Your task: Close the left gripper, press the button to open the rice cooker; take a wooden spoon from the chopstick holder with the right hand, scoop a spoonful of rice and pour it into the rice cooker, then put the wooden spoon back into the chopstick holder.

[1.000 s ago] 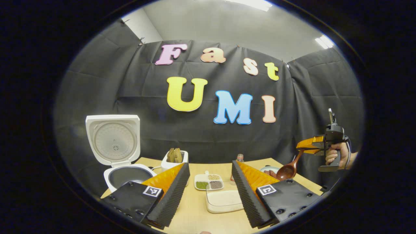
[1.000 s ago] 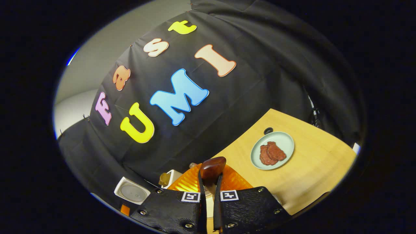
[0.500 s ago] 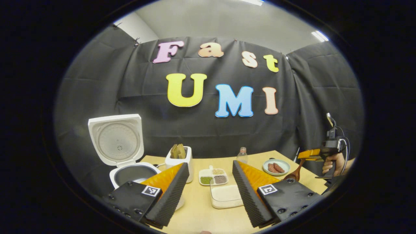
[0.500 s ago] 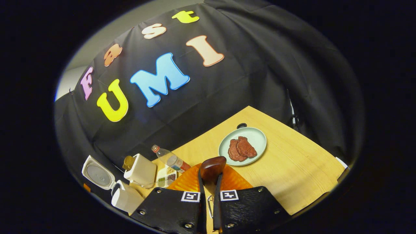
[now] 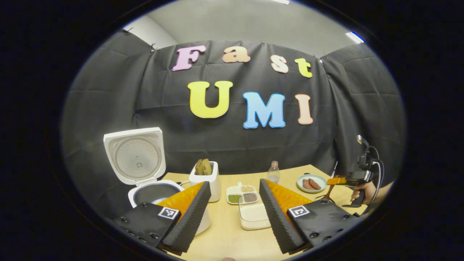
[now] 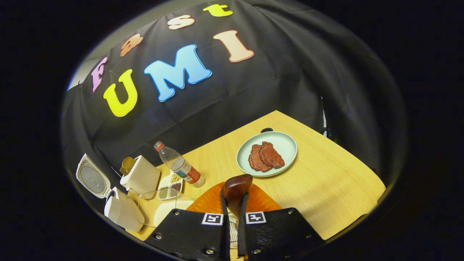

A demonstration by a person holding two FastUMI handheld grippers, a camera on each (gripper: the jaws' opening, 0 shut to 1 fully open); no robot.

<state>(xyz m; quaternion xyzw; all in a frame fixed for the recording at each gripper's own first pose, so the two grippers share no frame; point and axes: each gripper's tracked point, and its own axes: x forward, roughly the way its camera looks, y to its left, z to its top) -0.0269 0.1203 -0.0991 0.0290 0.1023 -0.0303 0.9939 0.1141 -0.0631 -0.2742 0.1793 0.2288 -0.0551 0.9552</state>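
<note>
Rice cooker (image 5: 145, 174) at 9 o'clock, lid up. Left tool (image 5: 232, 214) gapes, empty. Rice tray (image 5: 253, 216) between its fingers. Right tool (image 6: 232, 214) pinches wooden spoon (image 6: 237, 186) at 3 o'clock. Risk: narrow grip lets spoon twist while scooping, spilling rice on table (image 6: 337, 188).

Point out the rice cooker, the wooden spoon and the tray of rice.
rice cooker (image 5: 136, 157), left gripper view, inner face of the open lid.
wooden spoon (image 6: 237, 185), right gripper view, back of the bowl.
tray of rice (image 5: 253, 214), left gripper view, rice surface.

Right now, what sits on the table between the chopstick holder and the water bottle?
The divided dish of grains, in the left gripper view, between chopstick holder and bottle.
</note>
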